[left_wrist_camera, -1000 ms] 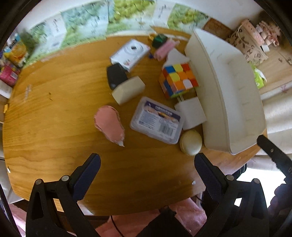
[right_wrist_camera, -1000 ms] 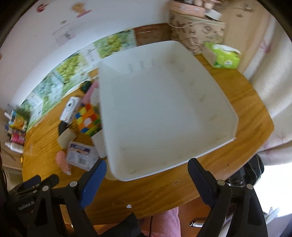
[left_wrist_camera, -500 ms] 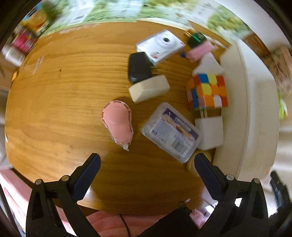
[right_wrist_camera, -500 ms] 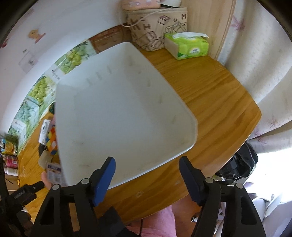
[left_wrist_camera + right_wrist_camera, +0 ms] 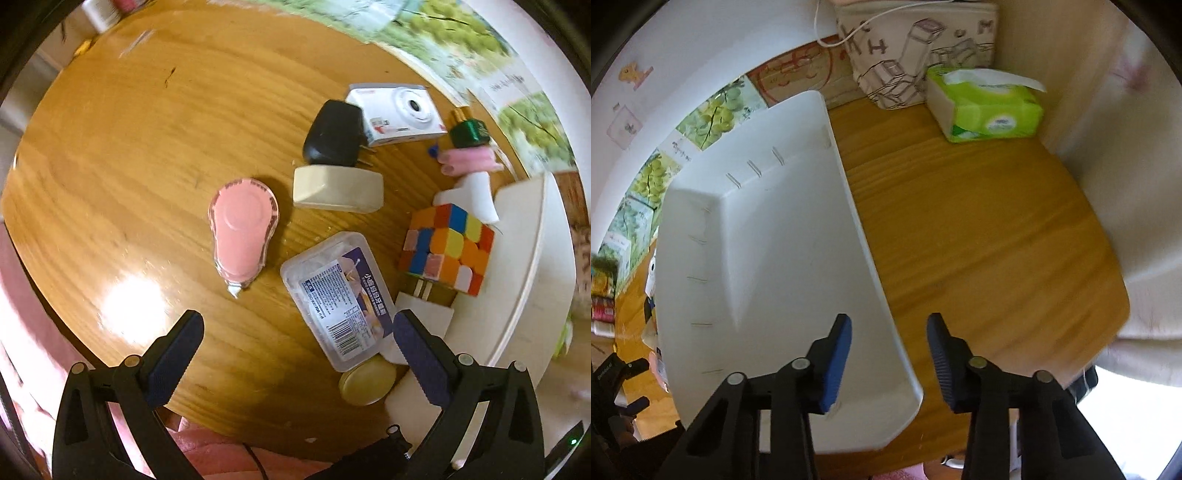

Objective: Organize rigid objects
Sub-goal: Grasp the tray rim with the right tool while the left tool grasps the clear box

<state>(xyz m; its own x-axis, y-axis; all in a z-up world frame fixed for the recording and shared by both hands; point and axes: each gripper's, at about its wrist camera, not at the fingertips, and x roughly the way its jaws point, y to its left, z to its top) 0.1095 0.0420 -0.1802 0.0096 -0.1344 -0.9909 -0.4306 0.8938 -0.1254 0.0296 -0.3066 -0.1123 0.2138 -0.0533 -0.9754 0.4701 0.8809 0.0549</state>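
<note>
My left gripper (image 5: 295, 332) hangs open above the wooden table (image 5: 147, 166), pointing down. Just beyond its fingers lie a pink tape dispenser (image 5: 242, 229) and a clear plastic box (image 5: 338, 299). Further off are a colour cube (image 5: 447, 249), a cream block (image 5: 338, 188), a black charger (image 5: 334, 134) and a white camera (image 5: 397, 114). The white bin (image 5: 528, 266) stands at the right. In the right wrist view my right gripper (image 5: 889, 325) straddles the right rim of the white bin (image 5: 757, 258). Its jaws are closing, with a gap on both sides of the rim.
A white plug (image 5: 424, 314) and a round cream disc (image 5: 367, 380) lie against the bin. A green tissue pack (image 5: 986, 107) and a printed canvas bag (image 5: 916, 48) stand at the back right. A curtain (image 5: 1126, 184) hangs past the table's right edge.
The left gripper rolled and sank closer to the objects. The right gripper slid rightwards from over the bin's middle to its right rim, and its jaws narrowed.
</note>
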